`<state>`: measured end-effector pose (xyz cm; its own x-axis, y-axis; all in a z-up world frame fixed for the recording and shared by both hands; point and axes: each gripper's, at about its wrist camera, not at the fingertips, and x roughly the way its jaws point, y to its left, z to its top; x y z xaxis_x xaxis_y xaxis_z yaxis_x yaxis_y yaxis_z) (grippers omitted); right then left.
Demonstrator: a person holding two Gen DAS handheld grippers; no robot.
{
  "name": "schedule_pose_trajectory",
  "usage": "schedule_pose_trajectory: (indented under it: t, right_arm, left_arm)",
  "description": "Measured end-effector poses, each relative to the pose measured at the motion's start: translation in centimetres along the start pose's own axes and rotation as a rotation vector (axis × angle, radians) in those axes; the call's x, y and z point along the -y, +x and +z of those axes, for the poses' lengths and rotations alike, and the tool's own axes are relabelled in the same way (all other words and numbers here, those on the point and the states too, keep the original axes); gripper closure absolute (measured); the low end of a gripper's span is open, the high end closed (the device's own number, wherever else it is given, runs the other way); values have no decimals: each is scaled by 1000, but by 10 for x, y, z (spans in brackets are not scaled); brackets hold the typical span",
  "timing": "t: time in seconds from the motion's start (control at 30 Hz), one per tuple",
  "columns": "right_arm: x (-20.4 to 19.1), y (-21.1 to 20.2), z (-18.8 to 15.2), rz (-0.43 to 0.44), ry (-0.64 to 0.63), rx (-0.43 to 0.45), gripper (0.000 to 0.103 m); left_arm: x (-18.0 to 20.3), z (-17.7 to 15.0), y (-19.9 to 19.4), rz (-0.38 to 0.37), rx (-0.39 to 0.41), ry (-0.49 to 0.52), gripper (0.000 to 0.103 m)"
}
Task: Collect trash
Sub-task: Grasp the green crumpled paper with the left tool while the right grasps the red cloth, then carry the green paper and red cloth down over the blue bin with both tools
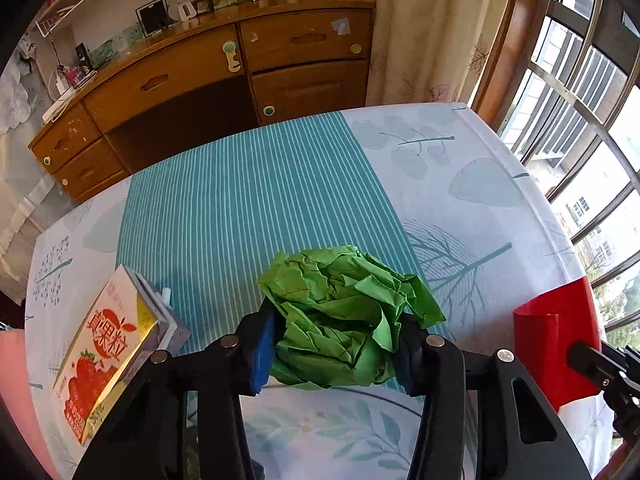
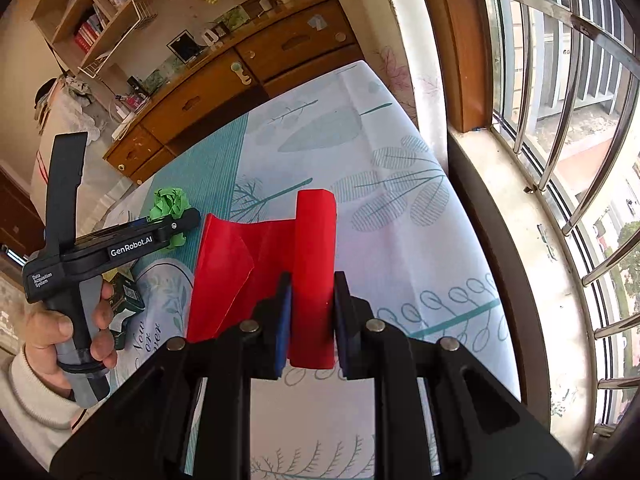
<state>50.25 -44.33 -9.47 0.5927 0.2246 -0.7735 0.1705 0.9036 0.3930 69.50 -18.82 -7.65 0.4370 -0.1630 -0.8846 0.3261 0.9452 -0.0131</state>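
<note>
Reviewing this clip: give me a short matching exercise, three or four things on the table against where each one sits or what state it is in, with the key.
Things:
1. green paper ball
2. red paper
3. juice carton
4. tablecloth

States:
A. lying untouched on its side
B. folded, between the right gripper's pads
C. crumpled, between the left gripper's pads
D. striped teal with leaf prints

Pairs: 1-C, 2-B, 3-A, 4-D
</note>
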Motion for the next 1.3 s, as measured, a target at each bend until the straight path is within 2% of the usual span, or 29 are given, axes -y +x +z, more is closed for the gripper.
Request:
schedule_pose_trajectory:
  t: [0.2, 0.33, 0.53, 0.7, 0.87, 1.07, 1.3]
  right_arm:
    - [-21, -39, -31, 36, -34, 1, 88]
    - [-42, -78, -64, 65, -82, 8, 88]
    - [-82, -145, -134, 122, -177, 26, 88]
    - [-113, -199, -202, 205, -225, 24, 88]
    - [-134, -246, -270, 286, -276, 8, 88]
    - [-141, -270, -337, 310, -309, -43, 88]
    - [-133, -265, -406, 266, -367, -80, 88]
  left_arm:
    - [9, -40, -66, -61, 34, 26, 55]
    - [13, -82, -126, -117, 63, 46, 55]
    - [16, -172, -219, -152, 84, 76, 55]
    - [16, -262, -294, -163, 116, 83, 55]
    - [15, -351, -346, -173, 143, 73, 55]
    - [9, -444, -364, -152, 136, 71, 55]
    - [2, -524, -330, -150, 42, 34, 55]
